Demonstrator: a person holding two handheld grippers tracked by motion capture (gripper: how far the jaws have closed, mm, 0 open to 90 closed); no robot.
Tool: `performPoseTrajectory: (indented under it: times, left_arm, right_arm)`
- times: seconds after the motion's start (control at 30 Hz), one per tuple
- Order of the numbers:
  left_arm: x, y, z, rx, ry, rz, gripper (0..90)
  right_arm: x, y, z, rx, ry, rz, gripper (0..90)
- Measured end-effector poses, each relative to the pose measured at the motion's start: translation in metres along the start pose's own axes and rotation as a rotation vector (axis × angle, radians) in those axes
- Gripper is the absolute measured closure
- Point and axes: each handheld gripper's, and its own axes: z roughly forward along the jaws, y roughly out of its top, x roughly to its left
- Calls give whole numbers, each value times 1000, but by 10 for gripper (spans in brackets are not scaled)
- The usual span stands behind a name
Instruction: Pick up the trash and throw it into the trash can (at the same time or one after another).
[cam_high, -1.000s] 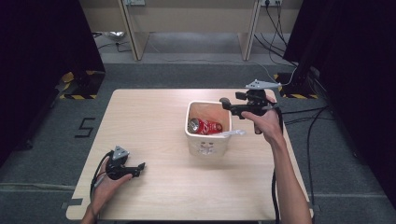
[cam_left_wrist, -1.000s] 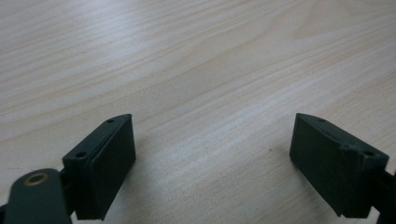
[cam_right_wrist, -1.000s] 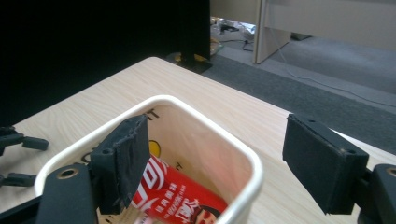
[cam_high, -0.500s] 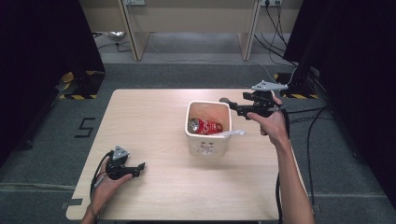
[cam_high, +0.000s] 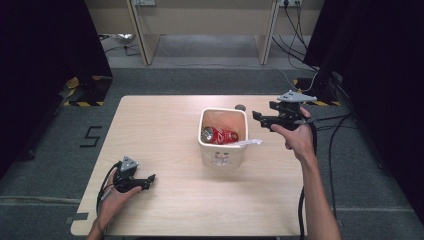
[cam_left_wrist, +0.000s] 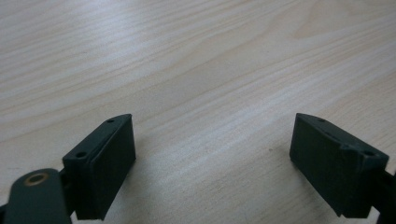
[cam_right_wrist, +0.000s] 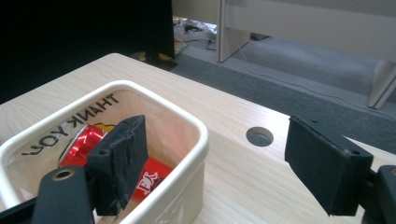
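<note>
A white bin stands mid-table with a red drink can lying inside and a white scrap poking over its right rim. My right gripper hovers just right of the bin, level and pointing left. It is open, its jaws have just been opening a little, and nothing is between them. In the right gripper view the bin and the can lie behind my right gripper's left jaw. My left gripper rests open near the front left, over bare wood.
The wooden table has a round cable hole behind the bin, also in the right gripper view as the hole. Cables trail on the floor to the right. Desk legs stand beyond the far edge.
My right gripper has drifted right and slightly toward the person, from above the bin's right rim to beside it. The left hand has stayed put.
</note>
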Motion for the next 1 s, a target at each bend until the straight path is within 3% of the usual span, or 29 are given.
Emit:
performPoseTrajectory:
  times: [0.13, 0.47, 1.0]
  left_arm:
    - [0, 0, 0, 0, 0, 0, 134]
    - [0, 0, 0, 0, 0, 0, 134]
    - [0, 0, 0, 0, 0, 0, 134]
  right_arm:
    - [0, -4, -6, 13, -45, -9, 215]
    - [-6, -20, -18, 20, -87, 12, 218]
    - [2, -39, -33, 17, -116, -2, 218]
